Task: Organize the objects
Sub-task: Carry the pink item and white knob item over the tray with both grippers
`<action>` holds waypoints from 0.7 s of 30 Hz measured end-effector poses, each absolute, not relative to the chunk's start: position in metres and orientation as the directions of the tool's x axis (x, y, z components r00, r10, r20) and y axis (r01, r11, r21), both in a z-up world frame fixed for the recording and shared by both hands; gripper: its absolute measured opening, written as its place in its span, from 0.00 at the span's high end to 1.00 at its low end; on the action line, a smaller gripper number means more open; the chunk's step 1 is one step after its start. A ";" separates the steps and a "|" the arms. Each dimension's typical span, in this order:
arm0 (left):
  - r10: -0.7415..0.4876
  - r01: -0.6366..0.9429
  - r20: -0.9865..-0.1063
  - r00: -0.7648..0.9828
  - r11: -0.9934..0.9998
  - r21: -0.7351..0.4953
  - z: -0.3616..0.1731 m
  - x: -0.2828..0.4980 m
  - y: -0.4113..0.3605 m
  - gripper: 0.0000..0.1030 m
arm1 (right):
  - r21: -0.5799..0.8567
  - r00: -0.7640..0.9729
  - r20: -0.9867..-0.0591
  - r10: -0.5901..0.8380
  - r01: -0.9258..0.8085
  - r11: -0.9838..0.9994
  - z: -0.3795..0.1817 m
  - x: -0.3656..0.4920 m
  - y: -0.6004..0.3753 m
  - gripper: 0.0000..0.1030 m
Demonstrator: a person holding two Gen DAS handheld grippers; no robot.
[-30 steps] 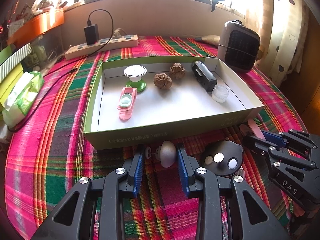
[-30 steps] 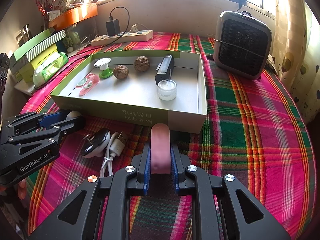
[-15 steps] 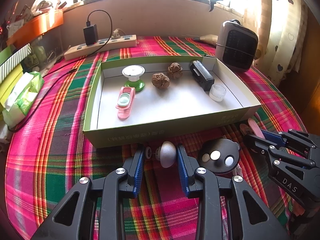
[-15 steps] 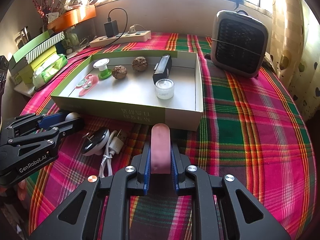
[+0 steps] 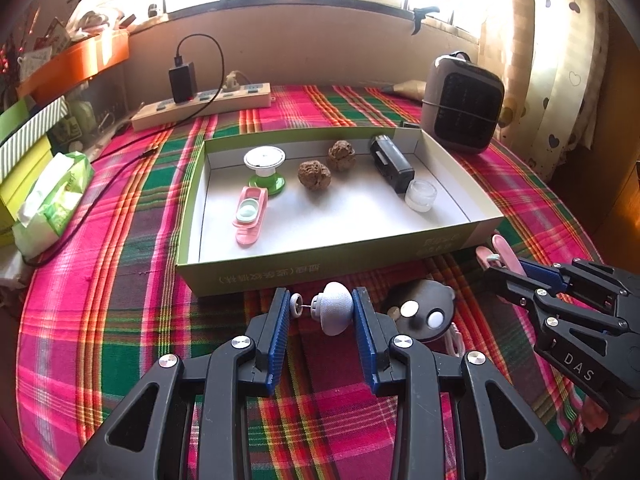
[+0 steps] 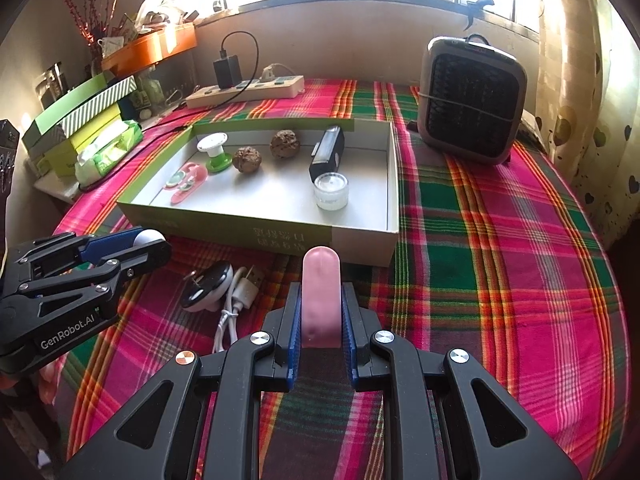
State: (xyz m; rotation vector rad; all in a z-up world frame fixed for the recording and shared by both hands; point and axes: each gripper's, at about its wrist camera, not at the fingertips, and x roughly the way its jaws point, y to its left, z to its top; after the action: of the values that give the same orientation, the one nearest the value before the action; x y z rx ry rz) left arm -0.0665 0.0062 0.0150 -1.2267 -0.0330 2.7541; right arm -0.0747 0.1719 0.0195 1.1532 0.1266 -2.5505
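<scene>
**A:** Holding one item apiece, both grippers hang short of the green tray's [image 5: 320, 270] near wall. Why there?

**B:** Presumably as a staging point: the tray already carries the sorted things, so each held piece probably needs only a lift over that wall. The left gripper [image 5: 322, 312] has its jaws about half open, spanning a small white mushroom-shaped knob [image 5: 334, 307]; the domed cap touches the right pad, and the little disc on its thin stem meets the left pad. It seems pinched end to end, though whether it clears the counter [image 6: 500, 240] cannot be told.

**A:** And the right gripper [image 6: 320, 320]?

**B:** Its jaws are nearly closed on a pink, rounded bar [image 6: 321, 296], which stands straight out past the fingertips, its tip pointing at the tray's near right corner. In the left wrist view the same bar [image 5: 507, 254] shows beside that corner.

**A:** What remains outside?

**B:** A black round charger [image 5: 418, 312] with its white cable [image 6: 236, 300] lies on the plaid cloth between the two grippers, just in front of the tray.

**A:** Where could the held items go?

**B:** Bare floor lies along the tray's near half, in front of the pink clip [image 5: 250, 216], the two walnuts [image 5: 314, 175] and the small clear jar [image 5: 421, 195]
</scene>
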 end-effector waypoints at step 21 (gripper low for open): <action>0.132 -0.114 -0.703 -0.699 -0.991 -0.073 0.041 -0.068 0.002 0.71 | 0.041 -0.650 -0.701 -0.294 0.375 -0.926 0.050 -0.077 0.160 0.82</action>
State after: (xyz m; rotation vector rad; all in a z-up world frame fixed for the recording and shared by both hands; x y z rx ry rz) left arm -0.0678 0.0019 0.0411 -1.1524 -0.0363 2.7782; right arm -0.0770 0.1604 0.0504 1.0593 0.1513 -2.5556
